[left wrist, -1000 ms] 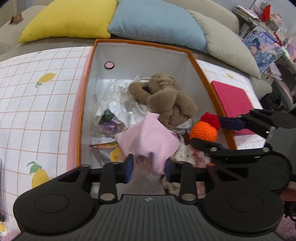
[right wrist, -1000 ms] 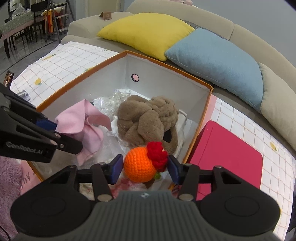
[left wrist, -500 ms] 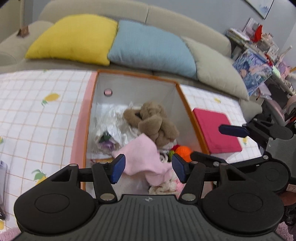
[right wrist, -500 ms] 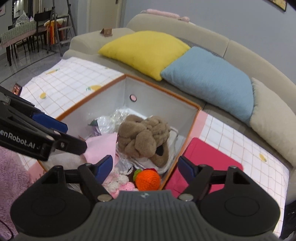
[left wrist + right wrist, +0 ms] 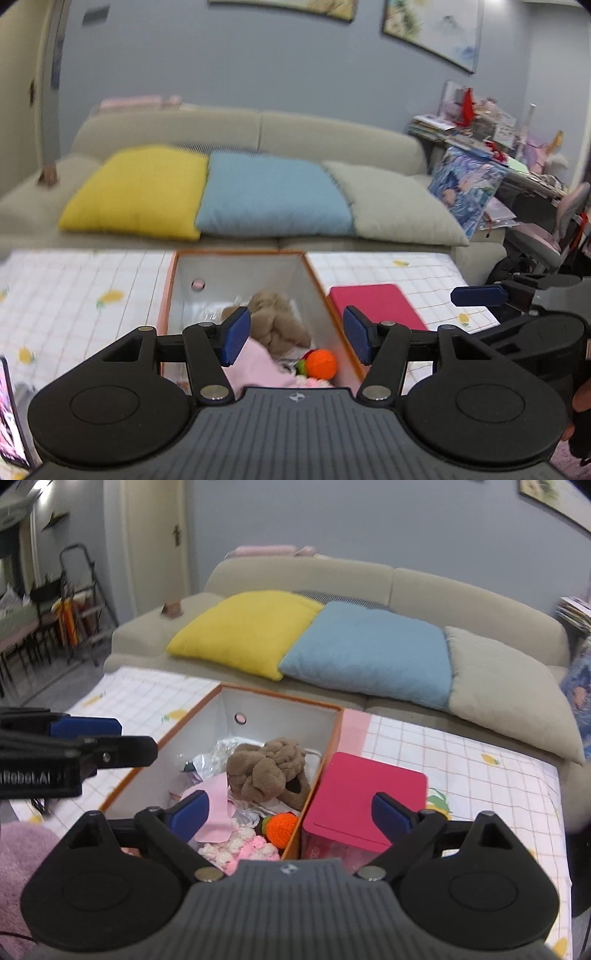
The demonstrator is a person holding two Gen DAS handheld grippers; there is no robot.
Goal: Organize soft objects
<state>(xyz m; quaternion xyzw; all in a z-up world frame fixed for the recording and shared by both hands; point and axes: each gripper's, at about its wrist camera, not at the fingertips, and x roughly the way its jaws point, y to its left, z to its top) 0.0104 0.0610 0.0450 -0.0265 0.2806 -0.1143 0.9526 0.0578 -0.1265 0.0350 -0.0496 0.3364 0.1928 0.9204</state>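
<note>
Inside the orange-rimmed box (image 5: 334, 734) — fuzzy brown plush (image 5: 269, 768), crocheted orange ball (image 5: 282, 824); both jaws empty — right widening.

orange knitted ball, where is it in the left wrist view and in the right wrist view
Left wrist: the orange knitted ball lies low in the box, near its right wall, just right of the pink cloth.
Right wrist: the ball lies low at centre, against the box's right wall.
Shared landmark: the brown plush toy behind it.

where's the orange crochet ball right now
The orange crochet ball lies inside the storage box, in its near right corner against the orange-edged wall, between the brown plush toy and the red box outside.
</note>
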